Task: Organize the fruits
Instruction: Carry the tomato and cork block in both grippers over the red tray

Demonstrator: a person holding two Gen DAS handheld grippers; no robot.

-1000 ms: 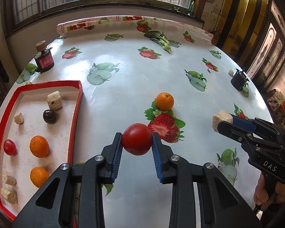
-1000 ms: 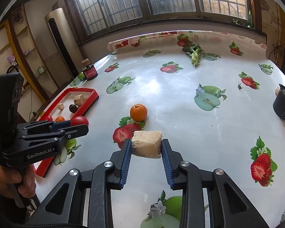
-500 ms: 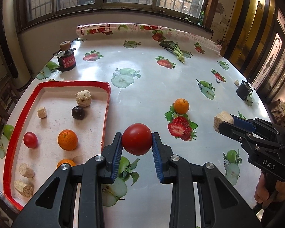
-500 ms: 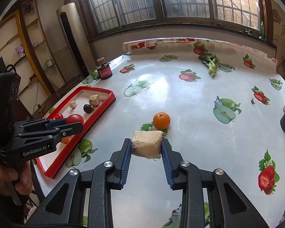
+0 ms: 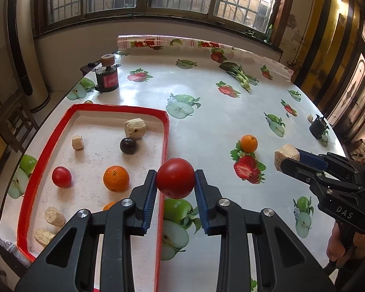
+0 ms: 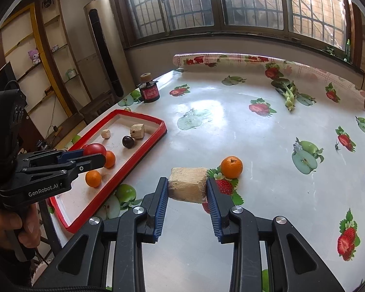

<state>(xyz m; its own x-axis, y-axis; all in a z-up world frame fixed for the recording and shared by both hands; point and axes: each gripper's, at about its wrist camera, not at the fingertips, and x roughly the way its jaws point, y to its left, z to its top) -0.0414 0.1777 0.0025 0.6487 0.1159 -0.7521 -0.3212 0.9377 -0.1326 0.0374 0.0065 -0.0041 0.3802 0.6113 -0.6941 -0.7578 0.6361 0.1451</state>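
Left wrist view: the left gripper point(image 5: 175, 182) is clamped on a red tomato point(image 5: 175, 178), with both blue pads point(image 5: 150, 196) pressed against its sides and the jaws only as far apart as the fruit is wide. The tomato hangs above the right rim of the red tray point(image 5: 163, 146). Inside the tray lie a small tomato point(image 5: 61, 176), an orange point(image 5: 116, 178), a dark plum point(image 5: 128, 145) and several pale wooden blocks point(image 5: 134, 128). A second orange is partly hidden behind the gripper. A loose orange point(image 5: 249, 143) sits on the tablecloth point(image 5: 206, 112) well to the right of the tray. At the right edge, the right gripper point(image 5: 288, 159) holds a pale block point(image 5: 285, 157) above the table.

Right wrist view: the right gripper point(image 6: 187, 189) is clamped on the pale block point(image 6: 187, 184), with its blue pads point(image 6: 161, 209) tight against two opposite faces. The block is held clear of the tablecloth point(image 6: 243, 133), and the loose orange point(image 6: 231, 167) lies just beyond it to the right. At the left, a hand point(image 6: 7, 226) holds the left gripper point(image 6: 95, 153), which grips the red tomato point(image 6: 95, 149) over the tray point(image 6: 133, 165).
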